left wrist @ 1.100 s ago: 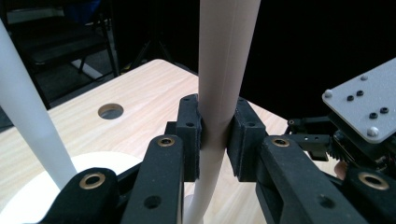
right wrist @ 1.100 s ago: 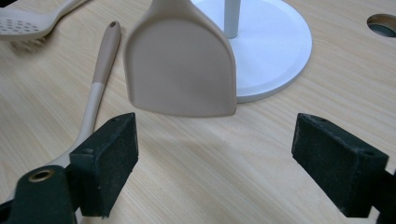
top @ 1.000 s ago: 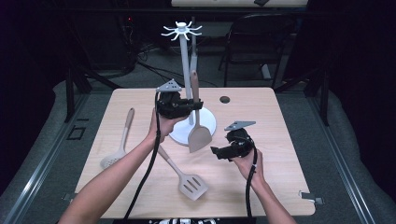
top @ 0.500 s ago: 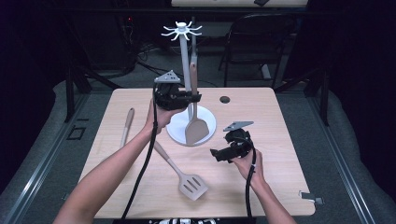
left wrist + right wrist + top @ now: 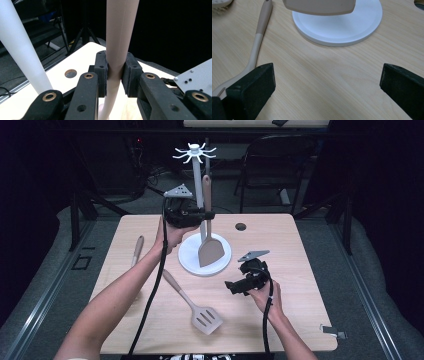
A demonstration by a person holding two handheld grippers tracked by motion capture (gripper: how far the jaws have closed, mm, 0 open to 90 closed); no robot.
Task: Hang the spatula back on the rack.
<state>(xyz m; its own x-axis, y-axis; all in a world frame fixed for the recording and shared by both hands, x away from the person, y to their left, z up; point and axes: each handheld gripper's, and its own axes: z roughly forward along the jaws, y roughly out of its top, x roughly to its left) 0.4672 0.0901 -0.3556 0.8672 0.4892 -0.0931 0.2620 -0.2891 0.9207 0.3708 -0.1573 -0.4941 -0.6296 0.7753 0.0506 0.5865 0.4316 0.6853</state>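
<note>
Beige silicone turner with solid blade (image 5: 210,232), held upright by its handle, blade down over the round white base of the stand (image 5: 186,257); from the right gripper view the blade's edge hangs above the base, clear of it

Left gripper (image 5: 202,214) pinching the turner's handle, pads pressed on either side of it (image 5: 115,72); seen from the left gripper view the handle runs straight up between them. White post of the utensil stand (image 5: 196,185) just beside the handle, hooked crown at its top

Right gripper (image 5: 231,286) low over the light wooden table (image 5: 300,270), near the stand's base, jaws spread wide with nothing between them; they have just been opening

Beige slotted spatula (image 5: 192,304) flat on the table, handle toward the stand, near the right gripper's left jaw in its own view. Another beige utensil with a wooden-coloured handle (image 5: 136,251) lies at the table's left, partly hidden by the left forearm. Small dark round hole (image 5: 241,226) in the tabletop behind the stand
</note>
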